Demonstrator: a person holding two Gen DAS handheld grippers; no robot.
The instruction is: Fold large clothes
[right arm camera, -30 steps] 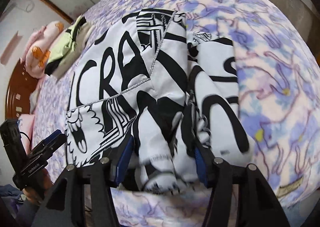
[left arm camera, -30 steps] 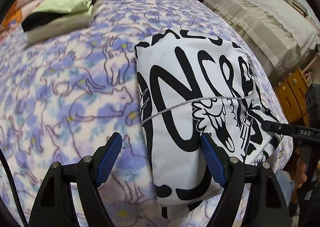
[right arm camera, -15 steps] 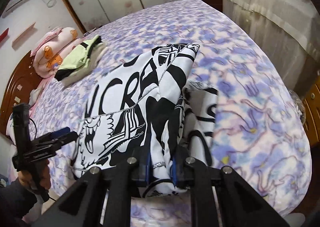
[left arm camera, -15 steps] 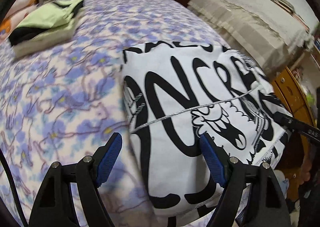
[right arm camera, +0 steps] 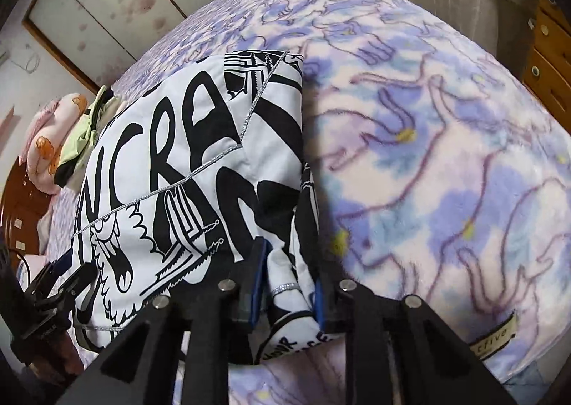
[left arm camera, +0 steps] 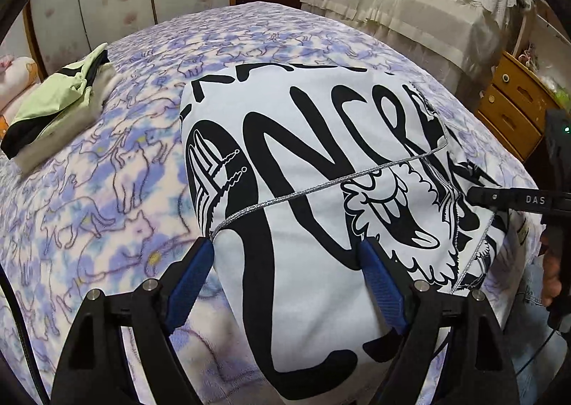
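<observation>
Pinching the garment, right tongs clamp its bunched edge; left tongs gape over it.

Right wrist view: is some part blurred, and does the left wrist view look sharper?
Right wrist view: the blanket is soft and smeared, while the printed garment stays fairly crisp. Left wrist view: the garment and blanket are sharp; fisheye bulges both.

You can read "NCR" in big black letters on the shirt, "DAS" on the right gripper, and "ctive" on the blanket's tag.
</observation>
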